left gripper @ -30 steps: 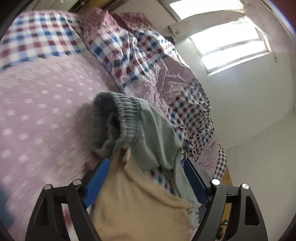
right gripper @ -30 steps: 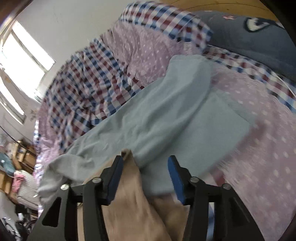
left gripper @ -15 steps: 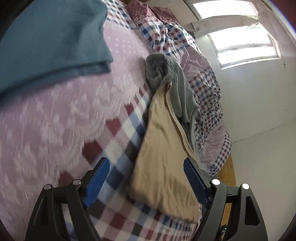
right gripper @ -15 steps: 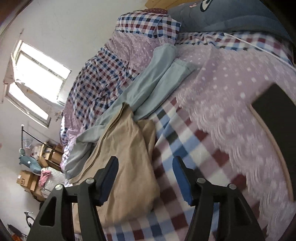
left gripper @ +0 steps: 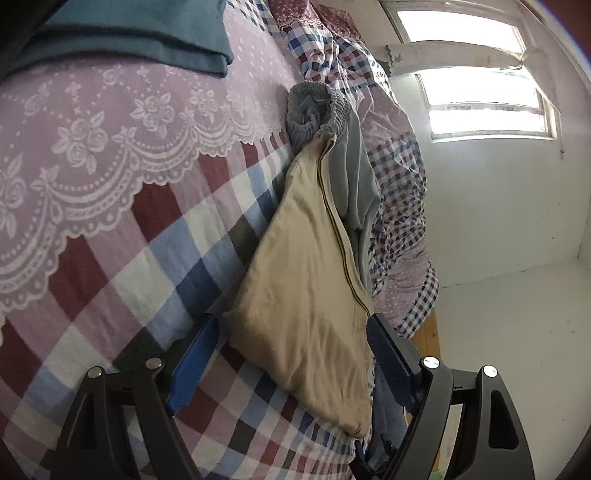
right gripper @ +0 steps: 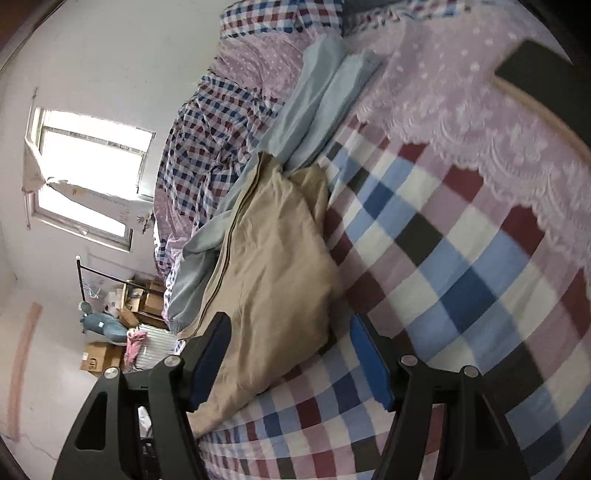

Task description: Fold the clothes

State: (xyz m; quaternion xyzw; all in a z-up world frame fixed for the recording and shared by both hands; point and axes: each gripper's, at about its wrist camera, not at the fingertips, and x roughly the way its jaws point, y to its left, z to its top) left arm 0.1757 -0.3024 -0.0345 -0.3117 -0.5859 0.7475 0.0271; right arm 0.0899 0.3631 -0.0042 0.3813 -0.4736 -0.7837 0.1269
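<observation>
Tan garment lies loosely bunched on the bed beside grey-blue trousers, fold seemingly unfinished; left gripper and right gripper fingers spread, gripping nothing.

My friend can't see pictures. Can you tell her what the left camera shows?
A tan garment lies on a checked bedspread, between the open blue fingers of the left gripper. A grey-green garment with a bunched grey cuff lies along its far side, a folded teal cloth sits farther up the bed, and a bright window is in the wall at right.
</observation>
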